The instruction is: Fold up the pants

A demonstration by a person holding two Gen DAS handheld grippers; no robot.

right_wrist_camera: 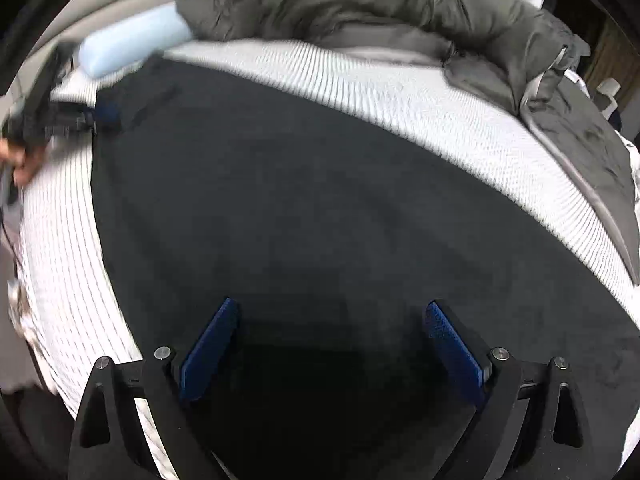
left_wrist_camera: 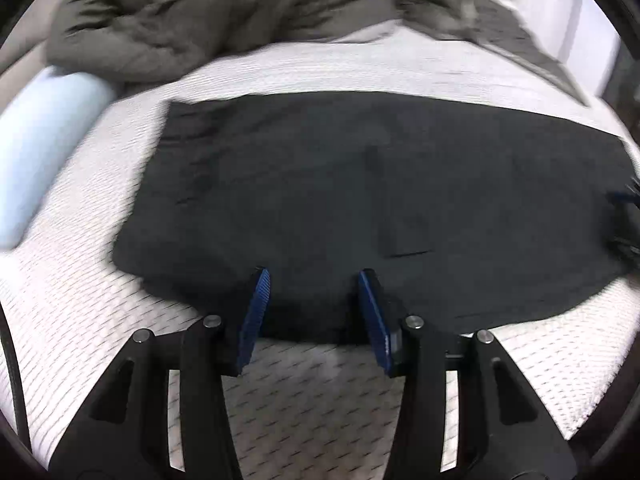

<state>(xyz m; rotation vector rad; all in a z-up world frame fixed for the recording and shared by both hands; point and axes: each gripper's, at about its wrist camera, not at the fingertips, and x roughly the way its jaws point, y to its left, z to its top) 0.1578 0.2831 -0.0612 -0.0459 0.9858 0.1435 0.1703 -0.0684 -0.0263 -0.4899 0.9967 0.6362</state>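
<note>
Black pants (left_wrist_camera: 360, 184) lie spread flat on a white textured mattress (left_wrist_camera: 320, 380). My left gripper (left_wrist_camera: 314, 278) hovers at their near edge, open. Its blue pads (left_wrist_camera: 256, 312) stand apart, with the hem between them but not pinched. In the right wrist view the pants (right_wrist_camera: 300, 200) fill the middle. My right gripper (right_wrist_camera: 332, 306) is open wide just above the dark cloth and holds nothing. The left gripper (right_wrist_camera: 108, 114) shows blurred at the pants' far left corner, with a hand (right_wrist_camera: 22, 164) behind it. The right gripper (left_wrist_camera: 622, 220) peeks in at the right edge of the left wrist view.
A rumpled grey duvet (right_wrist_camera: 360, 4) is piled along the far side of the bed, trailing down the right side (right_wrist_camera: 592, 152). A light blue bolster pillow (left_wrist_camera: 44, 152) lies at the left beside the pants. Bare mattress borders the pants on the near and far sides.
</note>
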